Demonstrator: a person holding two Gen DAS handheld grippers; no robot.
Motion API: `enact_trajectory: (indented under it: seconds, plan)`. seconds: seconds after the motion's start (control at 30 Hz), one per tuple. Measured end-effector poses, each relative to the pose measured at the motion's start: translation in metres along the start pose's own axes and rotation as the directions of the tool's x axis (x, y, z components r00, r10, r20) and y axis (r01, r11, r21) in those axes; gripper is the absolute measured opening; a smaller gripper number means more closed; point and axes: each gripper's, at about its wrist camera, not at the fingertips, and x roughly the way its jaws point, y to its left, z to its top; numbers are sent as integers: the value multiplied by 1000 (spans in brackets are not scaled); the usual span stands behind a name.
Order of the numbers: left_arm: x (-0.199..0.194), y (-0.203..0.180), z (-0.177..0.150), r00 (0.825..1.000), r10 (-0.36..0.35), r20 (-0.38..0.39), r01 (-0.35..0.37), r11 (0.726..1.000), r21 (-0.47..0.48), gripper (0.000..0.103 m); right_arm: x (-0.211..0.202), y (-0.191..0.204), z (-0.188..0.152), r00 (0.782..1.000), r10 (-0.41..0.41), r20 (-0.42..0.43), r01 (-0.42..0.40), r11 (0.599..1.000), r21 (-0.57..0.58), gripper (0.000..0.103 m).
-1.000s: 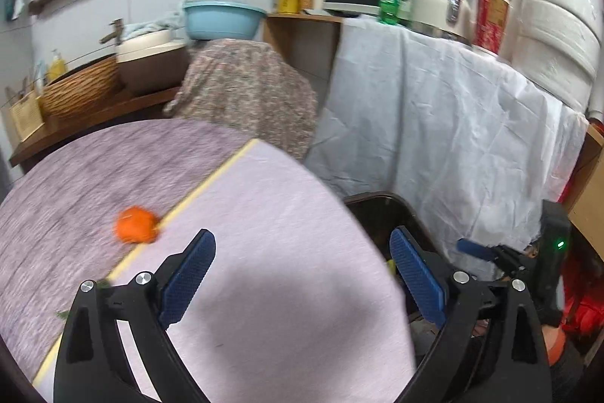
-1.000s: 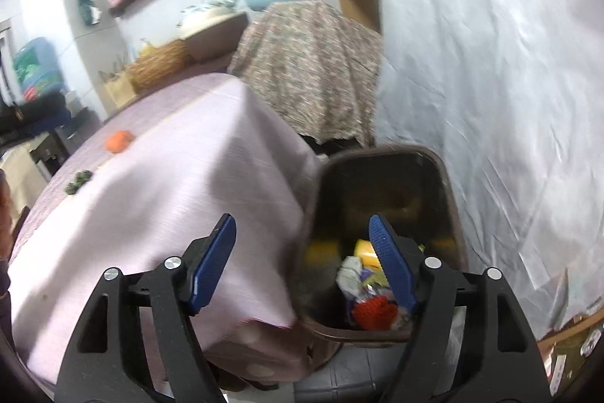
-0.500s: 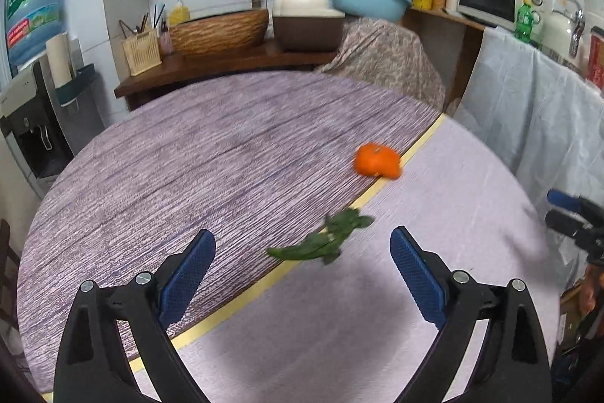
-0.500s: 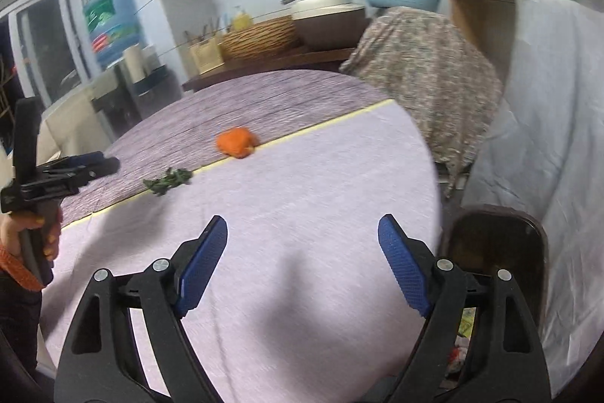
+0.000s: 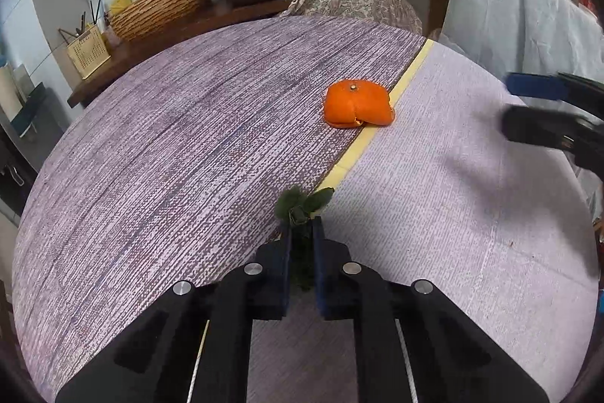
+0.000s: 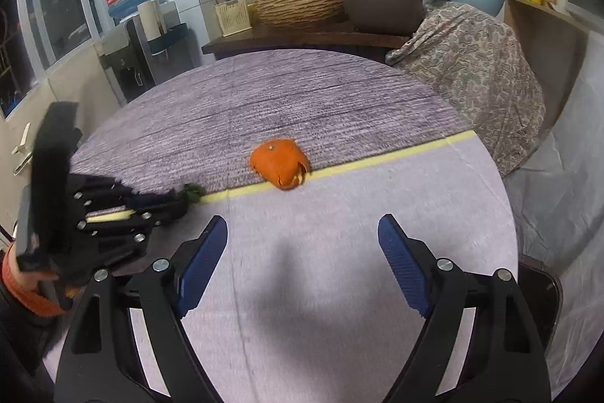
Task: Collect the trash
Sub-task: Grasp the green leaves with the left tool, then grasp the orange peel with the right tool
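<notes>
A sprig of green leaves (image 5: 304, 201) lies on the yellow stripe of the round table (image 5: 170, 157). The jaws of my left gripper (image 5: 302, 225) are closing on the sprig, and the pads pinch its near end. The right wrist view shows the same grip, with the left gripper (image 6: 181, 201) low on the cloth and the leaves (image 6: 194, 191) poking out past its tips. An orange peel (image 5: 356, 104) rests farther along the stripe, untouched. My right gripper (image 6: 302, 237) hovers open and empty above the pale half of the cloth, short of the orange peel (image 6: 279, 163). In the left wrist view the right gripper (image 5: 507, 106) enters from the right.
A dark trash bin (image 6: 543, 289) stands below the table's right edge. Beyond the table are a paisley-covered object (image 6: 472, 63), a white draped sheet (image 6: 566, 184), a wooden counter (image 6: 302, 40) with a basket and pot, and a water dispenser (image 6: 128, 25) at the left.
My left gripper has come down over the leaves and closed around them. My right gripper has swung away from the bin to face the table and the orange peel.
</notes>
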Motion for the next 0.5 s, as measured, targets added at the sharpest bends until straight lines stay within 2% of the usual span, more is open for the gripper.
enact_trajectory:
  seconds: [0.2, 0.37, 0.5]
  plan:
    - [-27, 19, 0, 994, -28, 110, 37, 996, -80, 8, 53, 19, 27, 997, -18, -78, 15, 999, -39, 82]
    - [-37, 41, 3, 985, -37, 167, 64, 985, -158, 8, 92, 37, 40, 991, -58, -120, 47, 994, -99, 81]
    - [-38, 47, 1, 983, -48, 176, 79, 982, -172, 8, 111, 45, 43, 985, -87, -146, 67, 988, -138, 67]
